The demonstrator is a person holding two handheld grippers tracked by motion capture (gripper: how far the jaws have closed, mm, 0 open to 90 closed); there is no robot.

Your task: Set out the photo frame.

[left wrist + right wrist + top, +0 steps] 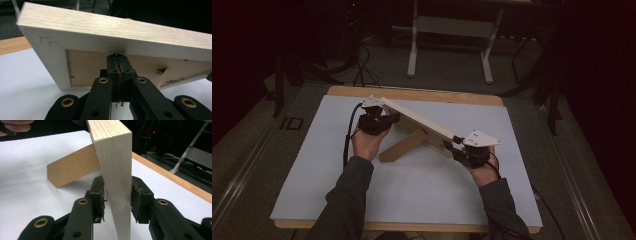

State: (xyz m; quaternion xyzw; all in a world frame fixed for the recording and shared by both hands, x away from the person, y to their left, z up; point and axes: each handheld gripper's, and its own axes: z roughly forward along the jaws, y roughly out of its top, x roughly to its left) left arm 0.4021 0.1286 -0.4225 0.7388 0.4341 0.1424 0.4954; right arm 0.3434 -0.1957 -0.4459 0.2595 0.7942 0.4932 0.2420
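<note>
We see faint pencil marks on the picture frame (105, 30) back corner, unreadable, frame over the white table (422, 195), long axis from left gripper (379, 117) to right gripper (457, 145), left jaws together under its edge, right jaws straddling its end, touch unclear.

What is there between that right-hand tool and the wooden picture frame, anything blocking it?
Nothing visible. The right tool already straddles the wooden frame's edge, one jaw on each side. The brown stand flap sticks out behind, off to the side.

pale wooden picture frame (120, 27) (matt, visible grain), brown board stand (72, 168), matt white tabletop (422, 190).
</note>
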